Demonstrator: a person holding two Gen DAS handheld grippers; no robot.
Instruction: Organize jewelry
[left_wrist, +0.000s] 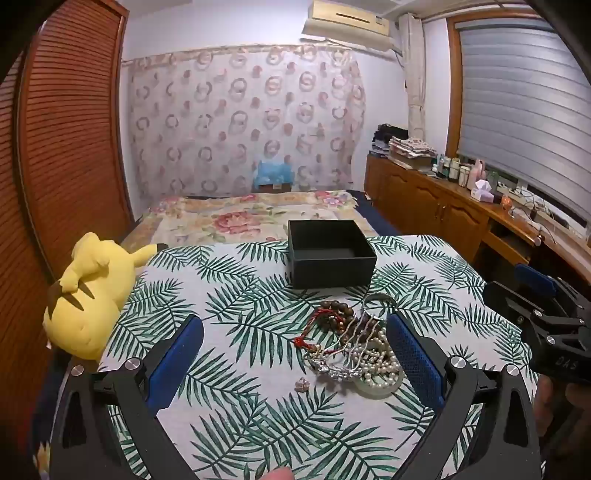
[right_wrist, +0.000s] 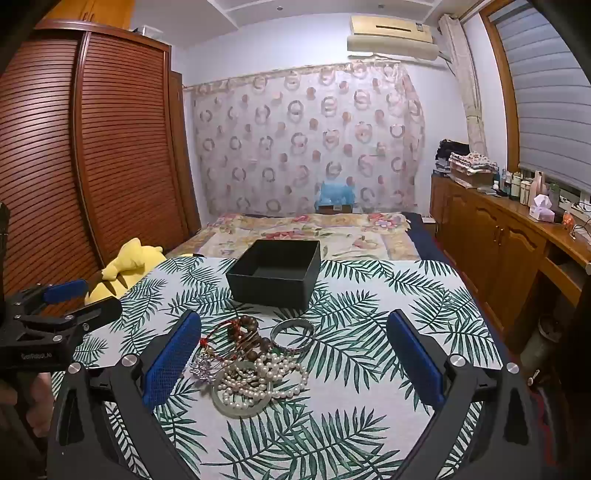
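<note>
Left wrist: tangled jewelry pile (left_wrist: 354, 347); pearls, beads.

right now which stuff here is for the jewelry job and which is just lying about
For the job:
jewelry pile
black box
left hand-held gripper
right hand-held gripper

Just lying about:
yellow plush
tissue box
folded clothes

Dim, even indoor light; soft focus, strong fisheye edge warping.

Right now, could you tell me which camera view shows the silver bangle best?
The right wrist view: the silver bangle lies fully visible beside the pile. The left wrist view shows only its far arc, beads covering the rest.
</note>
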